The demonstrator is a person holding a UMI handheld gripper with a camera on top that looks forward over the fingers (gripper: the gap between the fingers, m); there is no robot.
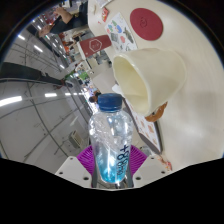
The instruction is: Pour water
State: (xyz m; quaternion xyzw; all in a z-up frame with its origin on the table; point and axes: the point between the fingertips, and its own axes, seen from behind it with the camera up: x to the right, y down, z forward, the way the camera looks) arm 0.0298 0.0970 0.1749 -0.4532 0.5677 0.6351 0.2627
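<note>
A clear plastic water bottle (110, 135) with a blue cap stands between my fingers, and my gripper (111, 162) is shut on the bottle's lower body, the purple pads (93, 158) pressing it from both sides. The whole view is tilted. The bottle's capped neck points toward a cream-coloured cup (152, 75) just beyond it, whose open mouth faces the bottle. The cup rests on a white table (120, 30). The cap is still on the bottle.
A round red-and-white item (148, 20) and a red object (98, 45) lie on the table beyond the cup. Ceiling lights and room structure (40, 100) fill the space beside the bottle.
</note>
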